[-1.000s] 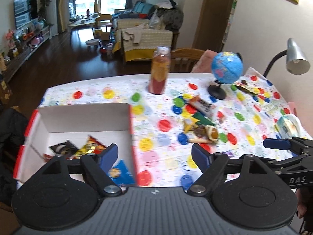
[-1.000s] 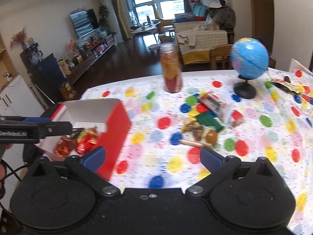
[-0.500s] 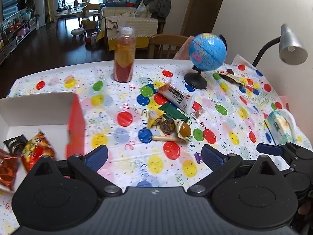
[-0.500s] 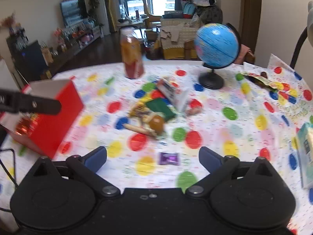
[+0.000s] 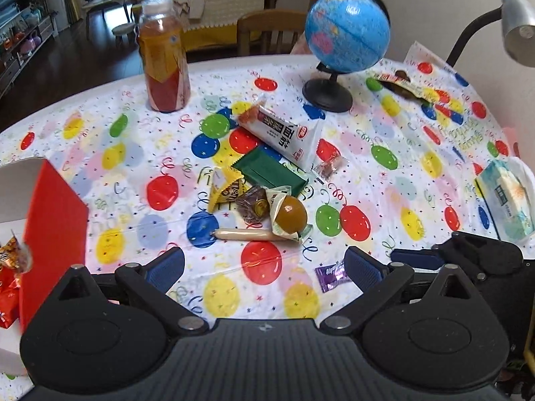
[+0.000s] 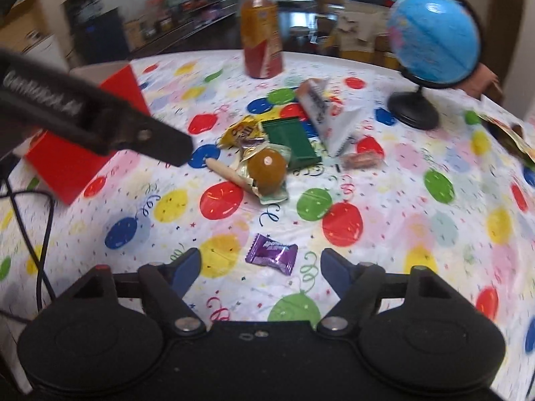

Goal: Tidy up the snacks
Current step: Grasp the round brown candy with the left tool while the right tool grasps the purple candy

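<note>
A pile of snacks lies mid-table: a white packet (image 5: 284, 133), a green packet (image 5: 267, 170), a yellow packet (image 5: 227, 190), a wrapped egg (image 5: 291, 215) and a sausage stick (image 5: 247, 234). My left gripper (image 5: 265, 267) hangs open and empty just short of the pile. A purple candy (image 6: 271, 254) lies apart from the pile, nearer to me. My right gripper (image 6: 260, 264) is low over it with its jaws closing. The candy sits between the fingertips, and the pads are not touching it. The red box (image 5: 53, 220) with snacks in it stands at the left.
A juice bottle (image 5: 164, 60) and a globe (image 5: 347, 33) stand behind the pile. A lamp (image 5: 515, 26), a tissue pack (image 5: 505, 197) and a loose wrapper (image 5: 401, 83) are on the right. A black cable (image 6: 43, 234) hangs at the left table edge.
Both grippers moved right, from the box to the snack pile, and came lower. The left jaws widened. The right jaws narrowed around the purple candy.
</note>
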`<control>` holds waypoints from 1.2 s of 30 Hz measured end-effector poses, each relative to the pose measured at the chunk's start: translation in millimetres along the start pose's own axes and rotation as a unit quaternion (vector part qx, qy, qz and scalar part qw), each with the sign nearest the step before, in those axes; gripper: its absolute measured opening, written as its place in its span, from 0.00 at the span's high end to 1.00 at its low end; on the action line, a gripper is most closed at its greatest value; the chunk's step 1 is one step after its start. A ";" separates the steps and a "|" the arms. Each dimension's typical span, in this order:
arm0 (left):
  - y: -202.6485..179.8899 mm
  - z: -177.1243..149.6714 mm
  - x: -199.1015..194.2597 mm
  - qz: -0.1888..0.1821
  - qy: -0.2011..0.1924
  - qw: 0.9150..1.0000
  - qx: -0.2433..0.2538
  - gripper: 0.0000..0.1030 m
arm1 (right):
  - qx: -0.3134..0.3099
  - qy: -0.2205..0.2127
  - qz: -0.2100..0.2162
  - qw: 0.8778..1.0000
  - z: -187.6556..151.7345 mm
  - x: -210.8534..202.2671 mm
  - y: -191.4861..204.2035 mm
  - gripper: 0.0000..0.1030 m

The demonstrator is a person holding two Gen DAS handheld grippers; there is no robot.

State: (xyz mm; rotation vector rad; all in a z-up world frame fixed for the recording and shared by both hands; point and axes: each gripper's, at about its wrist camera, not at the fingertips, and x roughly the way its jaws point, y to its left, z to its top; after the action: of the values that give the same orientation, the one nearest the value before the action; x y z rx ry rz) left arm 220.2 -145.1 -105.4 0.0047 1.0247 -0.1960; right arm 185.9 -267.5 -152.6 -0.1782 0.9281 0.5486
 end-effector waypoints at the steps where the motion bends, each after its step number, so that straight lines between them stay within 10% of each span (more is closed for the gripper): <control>1: -1.3 3.0 4.7 0.004 0.002 1.000 -0.002 0.01 | -0.008 0.004 0.006 1.000 1.9 3.7 -1.7 0.29; 22: -18.6 43.0 98.8 -0.002 0.098 0.995 -0.027 0.12 | -0.102 0.043 0.034 0.993 2.3 50.9 -10.0 0.49; 36: -15.5 48.0 118.5 -0.010 0.128 0.991 -0.039 0.63 | -0.116 0.033 0.036 0.992 0.2 45.4 -8.2 0.76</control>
State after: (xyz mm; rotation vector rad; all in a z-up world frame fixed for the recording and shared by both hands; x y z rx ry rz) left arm 318.0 -183.9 -179.6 -0.0516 1.2885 -0.1763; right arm 211.9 -257.5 -189.4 -0.3753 0.9368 0.7207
